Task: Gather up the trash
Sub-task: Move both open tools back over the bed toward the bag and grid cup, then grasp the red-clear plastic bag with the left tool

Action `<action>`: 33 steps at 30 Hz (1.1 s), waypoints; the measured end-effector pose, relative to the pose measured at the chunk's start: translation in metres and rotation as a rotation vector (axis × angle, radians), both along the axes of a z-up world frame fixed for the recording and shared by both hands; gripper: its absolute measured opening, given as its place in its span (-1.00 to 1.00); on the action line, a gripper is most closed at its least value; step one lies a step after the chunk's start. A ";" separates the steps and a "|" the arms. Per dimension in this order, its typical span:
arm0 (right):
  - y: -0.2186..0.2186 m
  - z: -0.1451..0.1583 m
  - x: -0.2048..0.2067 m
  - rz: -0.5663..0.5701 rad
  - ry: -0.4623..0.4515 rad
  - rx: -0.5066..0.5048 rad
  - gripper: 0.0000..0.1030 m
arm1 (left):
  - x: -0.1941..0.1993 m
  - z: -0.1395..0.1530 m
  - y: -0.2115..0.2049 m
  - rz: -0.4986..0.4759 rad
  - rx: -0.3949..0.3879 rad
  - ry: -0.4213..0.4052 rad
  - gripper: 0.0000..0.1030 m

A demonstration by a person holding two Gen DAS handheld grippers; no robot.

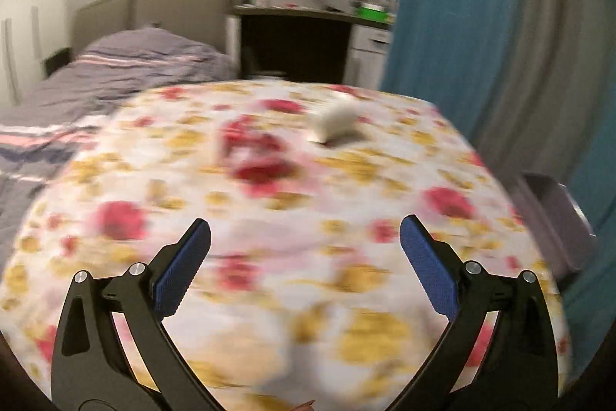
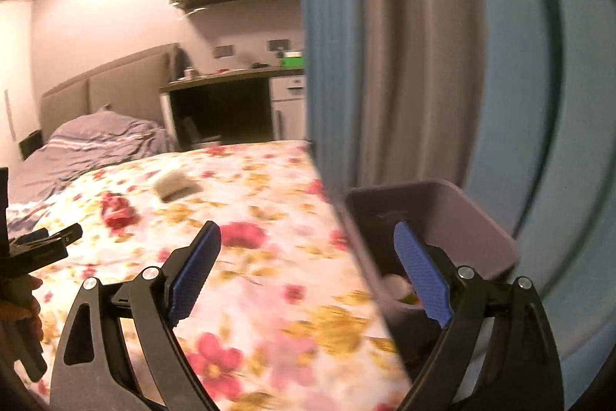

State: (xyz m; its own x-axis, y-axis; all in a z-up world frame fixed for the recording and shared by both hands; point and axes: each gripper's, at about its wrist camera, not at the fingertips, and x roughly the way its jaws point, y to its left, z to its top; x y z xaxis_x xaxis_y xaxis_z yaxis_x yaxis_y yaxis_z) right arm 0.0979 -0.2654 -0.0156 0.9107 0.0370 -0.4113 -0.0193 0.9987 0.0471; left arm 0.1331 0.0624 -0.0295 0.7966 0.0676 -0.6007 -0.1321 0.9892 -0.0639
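1. Bedding in grey stripes (image 1: 115,64) is lying on the far left, beside the floral cloth (image 1: 269,257).
2. Left gripper (image 1: 304,234) is hovering over that cloth, jaws spread wide, holding nothing.
3. Red crumpled wrapper (image 1: 254,153) and white wad (image 1: 337,120) are lying apart ahead of it.
4. Right gripper (image 2: 308,237) is gaping empty too, straddling the cloth edge and the purple bin (image 2: 473,218).
5. Scraps (image 2: 396,286) are sitting inside the bin.
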 end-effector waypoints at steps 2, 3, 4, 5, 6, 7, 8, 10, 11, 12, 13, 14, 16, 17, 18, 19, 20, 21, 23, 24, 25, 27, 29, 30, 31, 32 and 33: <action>0.020 0.002 0.008 0.033 -0.001 -0.006 0.71 | -0.006 0.003 0.027 0.046 0.011 -0.004 0.89; 0.028 0.003 0.010 0.043 0.000 -0.006 0.71 | -0.008 0.005 0.037 0.066 0.013 -0.005 0.89; 0.037 0.004 0.015 0.053 0.004 -0.003 0.71 | -0.010 0.007 0.052 0.094 0.018 -0.005 0.89; 0.045 0.006 0.021 0.063 0.010 0.004 0.71 | -0.012 0.009 0.062 0.112 0.022 -0.007 0.89; 0.052 0.008 0.026 0.073 0.015 0.011 0.71 | -0.013 0.011 0.073 0.135 0.029 -0.011 0.89; 0.058 0.010 0.029 0.077 0.016 0.014 0.71 | -0.014 0.013 0.082 0.151 0.035 -0.014 0.89; 0.066 0.012 0.033 0.083 0.013 0.012 0.71 | -0.015 0.015 0.092 0.168 0.040 -0.016 0.89; 0.082 0.017 0.041 0.100 0.005 -0.001 0.71 | -0.013 0.017 0.109 0.200 0.042 -0.019 0.89; 0.089 0.019 0.045 0.107 0.002 -0.008 0.71 | -0.012 0.017 0.114 0.208 0.037 -0.022 0.89; 0.097 0.020 0.052 0.115 0.004 -0.020 0.71 | -0.009 0.017 0.120 0.218 0.029 -0.023 0.89; 0.103 0.021 0.058 0.119 0.008 -0.032 0.71 | -0.005 0.016 0.125 0.223 0.020 -0.021 0.89; 0.110 0.021 0.065 0.121 0.010 -0.044 0.71 | -0.003 0.015 0.128 0.222 0.006 -0.019 0.89; 0.120 0.022 0.076 0.122 0.007 -0.062 0.71 | 0.009 0.013 0.130 0.208 -0.024 -0.019 0.89; 0.124 0.024 0.082 0.120 0.007 -0.063 0.71 | 0.015 0.012 0.130 0.200 -0.032 -0.019 0.89; 0.127 0.025 0.088 0.119 0.006 -0.058 0.71 | 0.024 0.010 0.128 0.185 -0.039 -0.016 0.89; 0.130 0.026 0.094 0.118 0.007 -0.052 0.71 | 0.033 0.009 0.125 0.173 -0.044 -0.013 0.89; 0.132 0.027 0.101 0.112 0.011 -0.048 0.71 | 0.043 0.007 0.121 0.168 -0.043 -0.008 0.89; 0.134 0.026 0.109 0.107 0.016 -0.043 0.71 | 0.055 0.003 0.116 0.155 -0.039 0.002 0.89; 0.140 0.025 0.123 0.105 0.031 -0.035 0.71 | 0.079 -0.005 0.110 0.134 -0.044 0.033 0.89; 0.144 0.023 0.131 0.104 0.039 -0.036 0.71 | 0.092 -0.009 0.108 0.124 -0.057 0.045 0.89; 0.148 0.021 0.137 0.104 0.045 -0.038 0.71 | 0.105 -0.014 0.106 0.112 -0.072 0.058 0.89; 0.156 0.019 0.152 0.106 0.052 -0.046 0.71 | 0.128 -0.024 0.106 0.116 -0.095 0.076 0.88; 0.166 0.015 0.164 0.111 0.055 -0.062 0.71 | 0.149 -0.034 0.105 0.113 -0.113 0.096 0.83; 0.172 0.013 0.171 0.117 0.061 -0.067 0.71 | 0.157 -0.038 0.106 0.111 -0.120 0.103 0.79; 0.177 0.012 0.179 0.123 0.065 -0.074 0.71 | 0.167 -0.043 0.105 0.101 -0.133 0.117 0.72; 0.182 0.011 0.185 0.127 0.066 -0.082 0.71 | 0.176 -0.048 0.104 0.097 -0.140 0.136 0.66; 0.186 0.010 0.191 0.130 0.064 -0.087 0.71 | 0.181 -0.052 0.104 0.096 -0.146 0.152 0.55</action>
State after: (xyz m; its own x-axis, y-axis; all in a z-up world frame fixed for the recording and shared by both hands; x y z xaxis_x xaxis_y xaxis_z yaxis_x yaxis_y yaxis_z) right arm 0.2888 -0.0790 -0.0053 0.8724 0.1143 -0.4752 -0.1480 0.9884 -0.0339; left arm 0.3145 0.1665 -0.0820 0.6900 0.0421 -0.7225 -0.2441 0.9533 -0.1777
